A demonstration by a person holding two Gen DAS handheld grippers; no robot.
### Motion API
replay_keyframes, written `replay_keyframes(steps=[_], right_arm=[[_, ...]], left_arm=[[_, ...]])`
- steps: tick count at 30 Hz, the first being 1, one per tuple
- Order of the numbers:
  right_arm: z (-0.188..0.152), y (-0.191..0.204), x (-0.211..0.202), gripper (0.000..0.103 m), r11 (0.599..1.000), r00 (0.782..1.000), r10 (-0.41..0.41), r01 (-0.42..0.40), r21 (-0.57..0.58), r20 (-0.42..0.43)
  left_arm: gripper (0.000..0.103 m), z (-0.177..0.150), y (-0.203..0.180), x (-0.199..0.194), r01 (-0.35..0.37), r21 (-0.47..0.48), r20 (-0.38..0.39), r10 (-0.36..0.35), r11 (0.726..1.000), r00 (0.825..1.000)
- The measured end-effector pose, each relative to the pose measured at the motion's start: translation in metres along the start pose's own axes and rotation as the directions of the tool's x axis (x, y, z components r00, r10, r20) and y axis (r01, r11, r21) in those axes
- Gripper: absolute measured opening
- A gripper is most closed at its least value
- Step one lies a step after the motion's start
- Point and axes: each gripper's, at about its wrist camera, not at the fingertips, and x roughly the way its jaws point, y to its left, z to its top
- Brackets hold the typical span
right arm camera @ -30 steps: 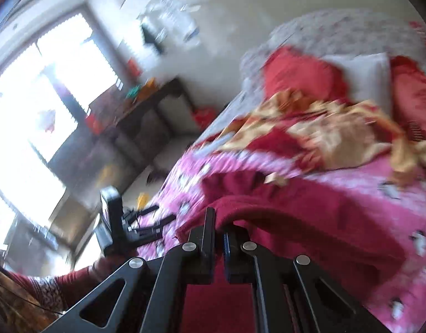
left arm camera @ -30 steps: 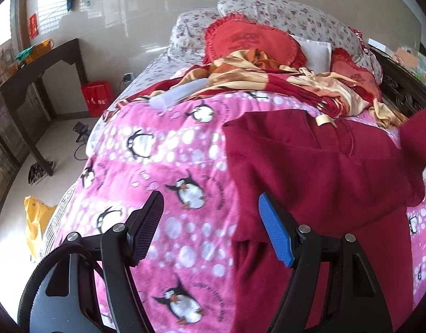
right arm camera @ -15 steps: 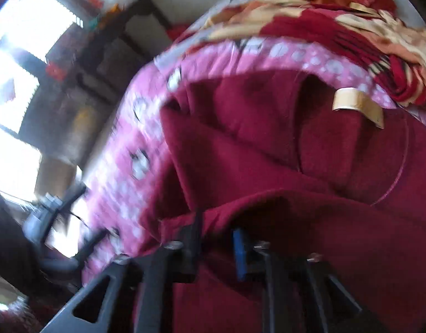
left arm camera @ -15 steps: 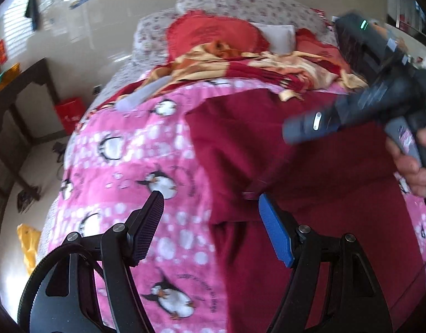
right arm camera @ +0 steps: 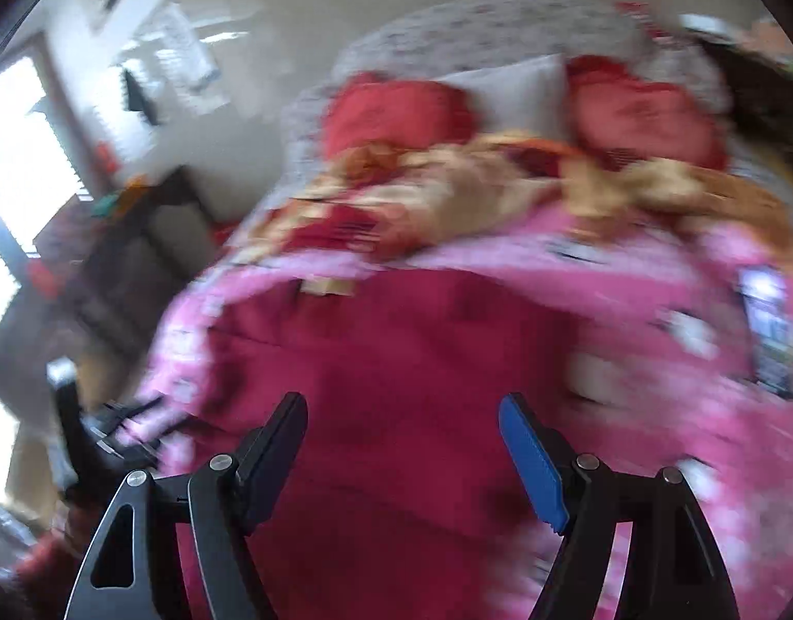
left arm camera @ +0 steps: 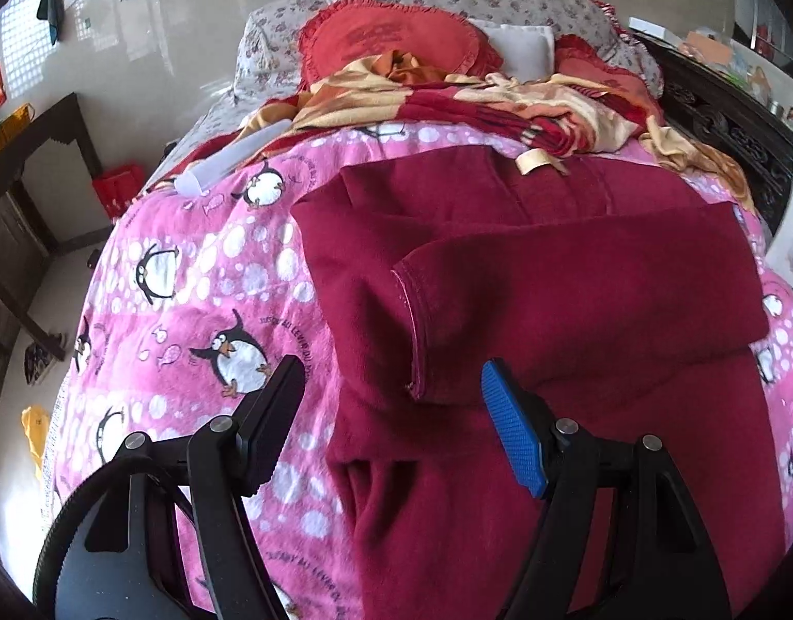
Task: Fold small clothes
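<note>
Both tools, left tool (left arm camera: 391, 426) and right tool (right arm camera: 401, 457), are spread wide and empty, so the folded sleeve (left arm camera: 577, 299) could be dragged loose at centre frame.

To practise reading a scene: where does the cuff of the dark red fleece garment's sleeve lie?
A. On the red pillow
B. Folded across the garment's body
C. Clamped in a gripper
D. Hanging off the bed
B: the sleeve cuff lies across the dark red fleece garment, between no gripper's fingers.
</note>
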Motion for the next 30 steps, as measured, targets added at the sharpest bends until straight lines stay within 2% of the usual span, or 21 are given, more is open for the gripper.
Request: replay_keyframes(steps=[3,6,8,9,10,11,13,16,18,21,22,23,24,25,26,30], right_arm=[[-0.021,-0.02,0.012,0.075,0.998,0.998,-0.04,0.042,0.037,-0.053],[-0.032,-0.032,0.033,0.075,0.994,0.999,-0.019,0.024,0.104,-0.045],[-0.035,-0.04,0.062,0.075,0.988,0.996,0.003,0.01,0.154,-0.084],[-0.036,-0.036,0.068,0.071,0.988,0.995,0.008,0.008,0.154,-0.102],[-0.039,-0.031,0.077,0.062,0.991,0.991,0.0,0.017,0.133,-0.131],[-0.044,-0.024,0.08,0.04,0.994,0.988,-0.044,0.059,0.096,-0.147],[-0.052,-0.02,0.078,0.036,0.994,0.987,-0.077,0.087,0.064,-0.143],[-0.068,-0.031,0.077,0.034,0.992,0.983,-0.027,0.049,0.115,-0.184],[-0.071,-0.033,0.066,0.034,0.993,0.98,-0.047,0.067,0.101,-0.192],[-0.069,-0.034,0.046,0.035,0.993,0.986,-0.062,0.077,0.095,-0.155],[-0.062,-0.036,0.039,0.035,0.992,0.992,-0.057,0.069,0.105,-0.112],[-0.058,-0.036,0.036,0.047,0.991,0.994,-0.06,0.07,0.113,-0.086],[-0.05,-0.038,0.032,0.068,0.987,0.997,-0.072,0.076,0.141,-0.031],[-0.044,-0.039,0.031,0.077,0.985,0.997,-0.076,0.075,0.157,-0.002],[-0.038,-0.039,0.032,0.081,0.984,0.997,-0.071,0.066,0.167,0.021],[-0.01,-0.032,0.056,0.078,0.988,0.999,-0.043,0.039,0.15,0.023]], left_arm=[[0.071,0.003,-0.003,0.014,-0.012,-0.027,-0.025,0.011,1.0,1.0],[0.071,0.005,-0.005,0.027,-0.029,-0.051,-0.054,0.027,0.998,0.998],[0.071,0.005,-0.006,0.034,-0.043,-0.063,-0.075,0.038,0.997,0.996],[0.071,0.005,-0.006,0.036,-0.05,-0.065,-0.082,0.044,0.997,0.996],[0.071,0.005,-0.006,0.037,-0.057,-0.068,-0.087,0.051,0.996,0.995],[0.071,0.005,-0.005,0.038,-0.059,-0.071,-0.089,0.052,0.996,0.995],[0.071,0.005,-0.005,0.039,-0.056,-0.072,-0.091,0.049,0.996,0.995],[0.071,0.004,-0.006,0.042,-0.061,-0.062,-0.097,0.055,0.996,0.994],[0.071,0.004,-0.006,0.042,-0.063,-0.057,-0.096,0.058,0.996,0.994],[0.071,0.004,-0.006,0.042,-0.057,-0.061,-0.09,0.052,0.997,0.995],[0.071,0.005,-0.005,0.042,-0.055,-0.065,-0.088,0.05,0.996,0.995],[0.071,0.005,-0.004,0.042,-0.054,-0.075,-0.087,0.047,0.996,0.995],[0.071,0.004,-0.003,0.042,-0.051,-0.085,-0.089,0.044,0.995,0.995],[0.071,0.005,-0.003,0.042,-0.05,-0.09,-0.092,0.041,0.995,0.995],[0.071,0.004,-0.003,0.042,-0.051,-0.09,-0.094,0.043,0.995,0.995],[0.071,0.004,-0.006,0.039,-0.059,-0.072,-0.094,0.052,0.996,0.994]])
